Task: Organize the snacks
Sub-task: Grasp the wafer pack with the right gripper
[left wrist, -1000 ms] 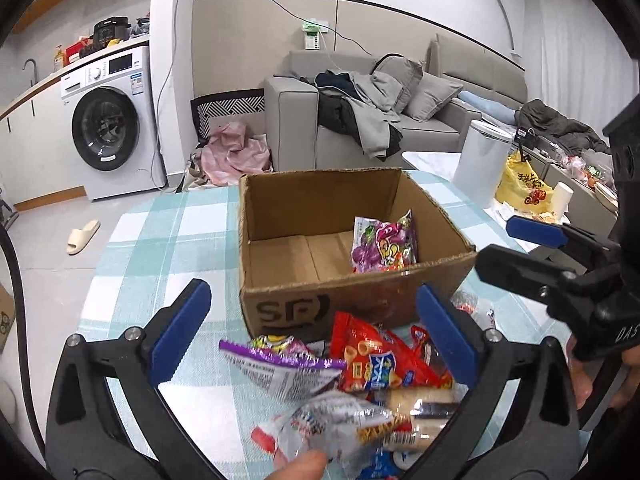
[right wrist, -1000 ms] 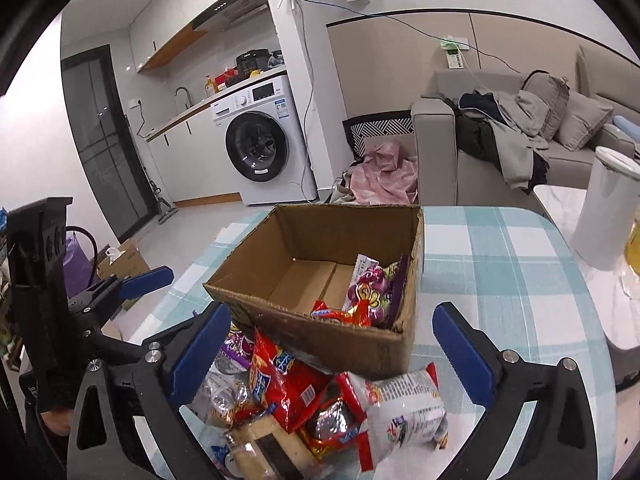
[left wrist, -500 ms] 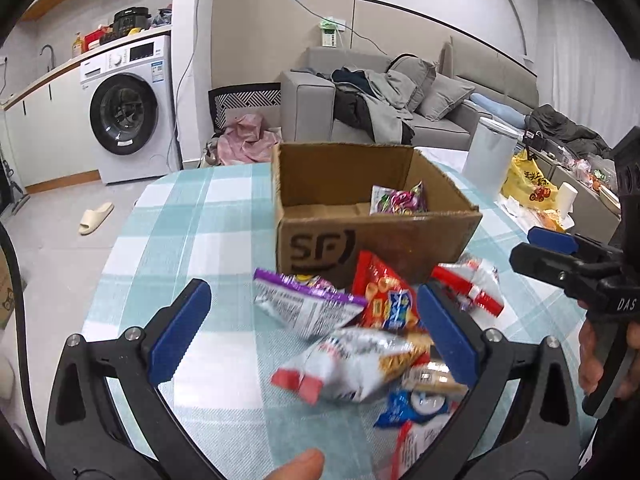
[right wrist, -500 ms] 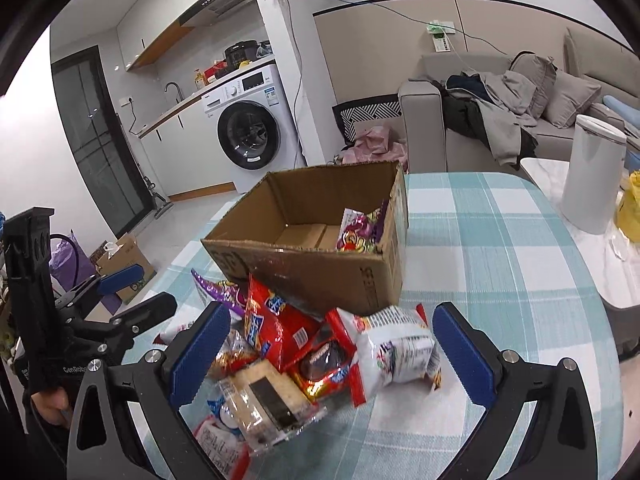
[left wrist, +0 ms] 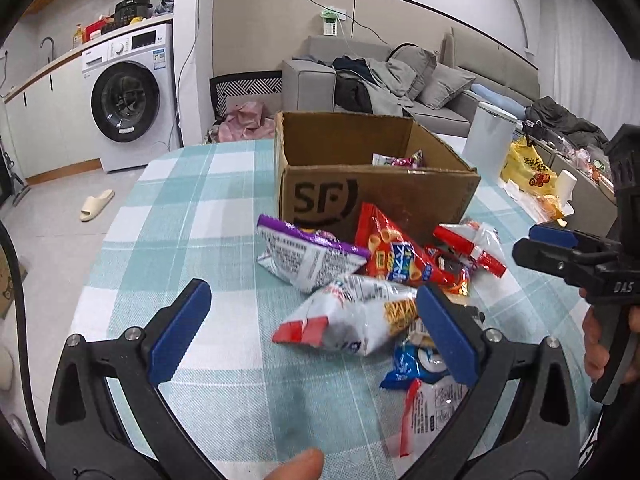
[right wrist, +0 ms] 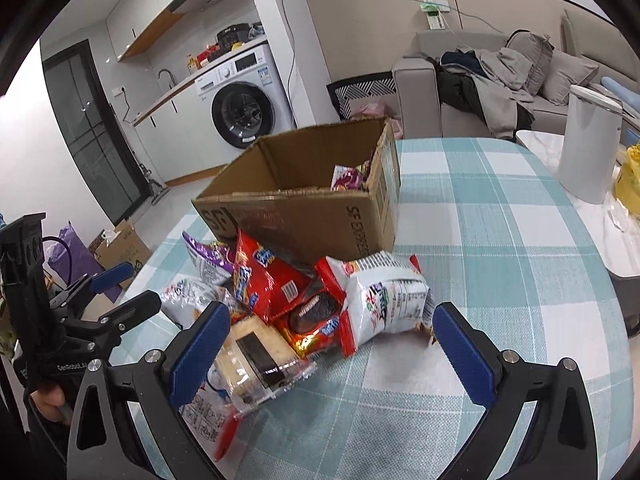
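Snacks crowd the bench beside my cardboard box; both hand-held grippers (left, right) hang spread, empty.

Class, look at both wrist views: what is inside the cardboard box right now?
Inside the cardboard box, one purple and pink snack packet leans in the far right corner. Part of the bare floor shows beside it. The near wall hides the floor just behind it, so more could lie there.

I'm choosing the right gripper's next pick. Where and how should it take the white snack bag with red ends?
Grip the white snack bag across its puffy middle, coming from above with the open right gripper. It lies flat on the tablecloth, its right side free; its left end overlaps the cookie pack.
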The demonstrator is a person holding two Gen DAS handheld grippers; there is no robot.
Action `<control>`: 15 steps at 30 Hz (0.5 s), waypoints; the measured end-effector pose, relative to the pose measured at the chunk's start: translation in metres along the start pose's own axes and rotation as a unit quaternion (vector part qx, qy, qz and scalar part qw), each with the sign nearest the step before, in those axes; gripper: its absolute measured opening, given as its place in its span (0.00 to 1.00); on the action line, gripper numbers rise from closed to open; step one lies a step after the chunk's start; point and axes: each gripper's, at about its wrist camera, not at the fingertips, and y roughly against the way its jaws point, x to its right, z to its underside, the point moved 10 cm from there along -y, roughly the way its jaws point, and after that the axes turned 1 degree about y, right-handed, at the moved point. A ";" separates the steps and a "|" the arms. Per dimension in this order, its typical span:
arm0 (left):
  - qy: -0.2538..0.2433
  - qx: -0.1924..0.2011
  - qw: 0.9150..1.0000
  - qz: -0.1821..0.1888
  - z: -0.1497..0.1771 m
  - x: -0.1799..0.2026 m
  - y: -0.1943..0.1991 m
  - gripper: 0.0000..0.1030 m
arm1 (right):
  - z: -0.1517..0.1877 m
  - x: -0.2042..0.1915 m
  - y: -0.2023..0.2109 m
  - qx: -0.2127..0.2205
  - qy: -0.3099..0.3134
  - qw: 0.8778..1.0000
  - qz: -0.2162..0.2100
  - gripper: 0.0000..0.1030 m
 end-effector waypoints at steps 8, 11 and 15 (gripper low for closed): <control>0.001 -0.020 1.000 0.000 0.018 -0.004 -0.002 0.99 | 0.016 -0.003 -0.013 -0.035 0.001 0.999 -0.003 1.00; 0.001 -0.024 1.000 0.002 0.025 -0.002 0.000 0.99 | 0.023 -0.007 -0.015 -0.044 0.002 0.999 -0.006 1.00; -0.007 -0.029 1.000 0.006 0.033 0.006 0.004 0.99 | 0.029 -0.011 -0.016 -0.051 0.000 0.999 -0.012 1.00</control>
